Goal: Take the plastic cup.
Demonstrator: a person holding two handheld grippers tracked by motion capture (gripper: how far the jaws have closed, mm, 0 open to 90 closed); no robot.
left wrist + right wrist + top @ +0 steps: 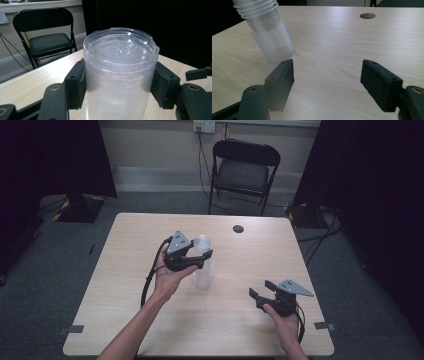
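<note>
while the right gripper (261,291) rests near the counter's (125,320) front edge with its fingers (282,80) spread apart and nothing between them, the left gripper (199,258) farther in has its fingers (76,85) pressed against both sides of the upright stack of clear plastic cups (202,265) standing mid-counter; a black folding chair (243,170) stands beyond.

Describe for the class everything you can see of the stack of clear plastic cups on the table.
The stack of clear plastic cups is nested rim upon rim, the rims showing as close rings along its side in the right gripper view. It looks thin, see-through and slightly cloudy. A flat, clear top with raised lettering caps it. It stands upright on the wooden table, near the middle, and the left gripper presses a black pad against each side.
</note>
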